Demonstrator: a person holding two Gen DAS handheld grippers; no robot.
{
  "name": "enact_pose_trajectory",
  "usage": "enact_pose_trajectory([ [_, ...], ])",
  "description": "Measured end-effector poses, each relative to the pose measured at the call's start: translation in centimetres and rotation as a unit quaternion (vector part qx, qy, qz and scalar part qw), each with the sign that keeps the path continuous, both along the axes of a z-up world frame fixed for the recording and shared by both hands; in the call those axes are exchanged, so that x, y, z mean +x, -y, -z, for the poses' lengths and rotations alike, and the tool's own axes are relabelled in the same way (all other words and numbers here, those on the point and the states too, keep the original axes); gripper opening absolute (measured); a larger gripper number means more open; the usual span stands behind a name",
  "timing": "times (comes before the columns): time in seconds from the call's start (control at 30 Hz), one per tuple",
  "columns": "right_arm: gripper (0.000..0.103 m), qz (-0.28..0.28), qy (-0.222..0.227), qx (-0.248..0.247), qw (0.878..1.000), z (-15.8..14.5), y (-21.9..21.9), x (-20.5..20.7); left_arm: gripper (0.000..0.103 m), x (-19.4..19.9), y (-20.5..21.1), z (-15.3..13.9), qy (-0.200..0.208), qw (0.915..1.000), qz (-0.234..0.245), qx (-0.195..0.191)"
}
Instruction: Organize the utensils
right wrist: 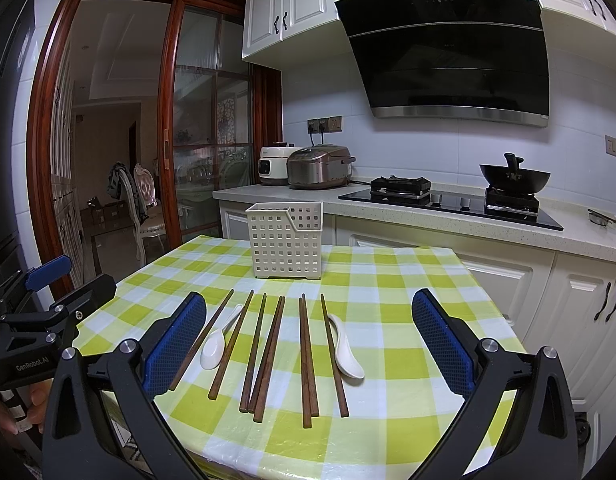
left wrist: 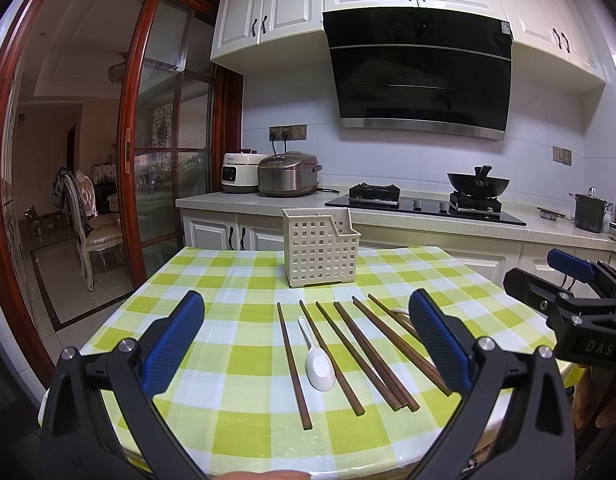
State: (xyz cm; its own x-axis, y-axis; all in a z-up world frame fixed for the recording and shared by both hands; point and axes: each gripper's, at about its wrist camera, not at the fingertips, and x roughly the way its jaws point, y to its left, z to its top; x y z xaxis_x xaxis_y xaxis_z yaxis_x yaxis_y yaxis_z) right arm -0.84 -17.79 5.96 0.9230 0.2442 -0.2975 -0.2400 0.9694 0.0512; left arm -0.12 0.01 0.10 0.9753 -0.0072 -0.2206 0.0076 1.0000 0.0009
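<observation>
Green-and-white checked plastic covers the counter (right wrist: pixel 387 280) where the utensils lie, and in the left wrist view part of the spread is hidden: the blue pad of the left gripper (left wrist: pixel 308 344) covers the near ends of the rightmost chopsticks, and of the second white spoon (left wrist: pixel 399 312) only a sliver shows at centre right. The right wrist view shows that spoon (right wrist: pixel 345 350) whole, lying just right of the chopsticks (right wrist: pixel 268 356), which fan out in a loose row of dark wooden sticks across the lower middle of the frame. The other white spoon (right wrist: pixel 214 350) lies among the leftmost sticks, bowl toward the camera. Beyond them, upper centre on the cloth, stands a cream perforated utensil basket (right wrist: pixel 286 240), upright and well apart from the sticks; its inside is hard to make out. Both jaws are spread wide and hold nothing. The right gripper (right wrist: pixel 308 344) hovers over the near edge of the cloth; the left one also shows at the lower left edge of that view, with fingers of a hand (right wrist: pixel 24 412) cut off by the frame. Behind are white cabinets, a black range hood (right wrist: pixel 447 48), two rice cookers (right wrist: pixel 308 166), a wok (right wrist: pixel 513 178) on the hob and a red-framed glass door (right wrist: pixel 204 120).
</observation>
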Motion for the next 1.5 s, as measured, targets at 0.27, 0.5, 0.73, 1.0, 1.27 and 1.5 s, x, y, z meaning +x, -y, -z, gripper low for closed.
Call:
enact_pose_trajectory([
  [0.27,0.097,0.0,0.0,0.001,1.0,0.0,0.0,0.0,0.099,0.0,0.0,0.0,0.0,1.0,0.0,0.0],
  [0.5,0.097,0.0,0.001,0.001,1.0,0.0,0.0,-0.1,0.099,0.0,-0.1,0.0,0.0,1.0,0.0,-0.001],
  [0.73,0.097,0.0,0.001,0.001,1.0,0.0,0.0,-0.1,0.099,-0.1,-0.1,0.0,0.0,1.0,0.0,-0.002],
  [1.0,0.097,0.0,0.0,0.0,1.0,-0.2,-0.1,-0.1,0.099,0.0,0.4,-0.1,-0.001,1.0,0.001,-0.002],
  [1.27,0.097,0.001,-0.002,0.0,1.0,-0.2,-0.1,0.1,0.099,0.2,0.4,0.1,-0.006,1.0,0.001,-0.005],
  [1.5,0.097,0.015,-0.037,-0.001,0.999,0.5,1.0,2.2,0.099,1.3,-0.2,1.0,-0.034,0.9992,0.001,-0.022],
])
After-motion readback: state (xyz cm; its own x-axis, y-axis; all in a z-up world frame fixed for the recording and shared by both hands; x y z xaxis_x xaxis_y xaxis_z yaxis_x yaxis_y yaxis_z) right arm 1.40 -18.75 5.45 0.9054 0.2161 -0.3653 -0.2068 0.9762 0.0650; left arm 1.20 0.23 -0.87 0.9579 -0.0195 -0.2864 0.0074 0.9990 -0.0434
